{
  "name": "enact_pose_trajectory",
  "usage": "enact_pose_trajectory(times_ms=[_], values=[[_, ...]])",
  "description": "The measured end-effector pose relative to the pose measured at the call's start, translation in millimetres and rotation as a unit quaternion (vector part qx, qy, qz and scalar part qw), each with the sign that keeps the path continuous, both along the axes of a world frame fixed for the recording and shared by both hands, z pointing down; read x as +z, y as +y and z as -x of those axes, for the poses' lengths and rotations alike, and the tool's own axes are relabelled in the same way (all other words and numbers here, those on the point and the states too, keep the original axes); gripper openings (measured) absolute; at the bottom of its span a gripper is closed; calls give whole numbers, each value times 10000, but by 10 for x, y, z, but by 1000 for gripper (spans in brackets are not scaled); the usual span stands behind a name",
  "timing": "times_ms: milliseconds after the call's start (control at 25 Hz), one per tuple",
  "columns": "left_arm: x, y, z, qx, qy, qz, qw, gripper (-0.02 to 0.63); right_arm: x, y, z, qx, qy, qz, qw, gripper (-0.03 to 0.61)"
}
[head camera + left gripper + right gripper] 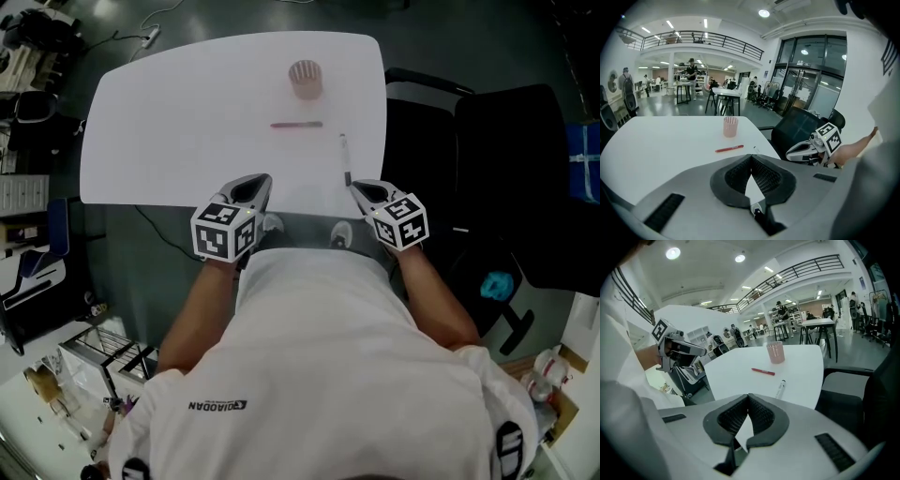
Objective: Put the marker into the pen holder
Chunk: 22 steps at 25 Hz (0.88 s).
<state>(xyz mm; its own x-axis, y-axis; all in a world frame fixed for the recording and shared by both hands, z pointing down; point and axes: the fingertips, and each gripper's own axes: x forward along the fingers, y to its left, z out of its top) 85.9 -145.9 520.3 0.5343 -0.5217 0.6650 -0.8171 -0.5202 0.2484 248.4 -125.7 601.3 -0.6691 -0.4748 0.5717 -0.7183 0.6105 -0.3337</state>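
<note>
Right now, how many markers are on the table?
2. The red marker lies just in front of the holder; the white marker lies right of it, close to the right gripper. Nothing sticks out of the holder.

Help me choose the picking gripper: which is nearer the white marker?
Right. The right gripper sits just short of the white marker; the left gripper is farther off, to its left.

Bright ceiling lights (764,13) glare on the white table (187,131), while fisheye distortion darkens each picture's corners.
</note>
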Motion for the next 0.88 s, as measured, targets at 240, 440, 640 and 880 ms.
enact_pose_trajectory(times_ms=[240,440,640,880], values=[[107,-318,135,349,-101,144,9992,28,269,-135,66,381,338,344,9981,20],[188,-656,237,670,-74,159,9976,28,623,-209,1,838,914,594,9905,39],[287,-842,408,918,-36,290,9954,28,988,-201,53,1026,1362,1062,9796,126],[366,-973,568,1005,62,365,9942,28,1199,-195,28,1357,1805,1264,9659,108]])
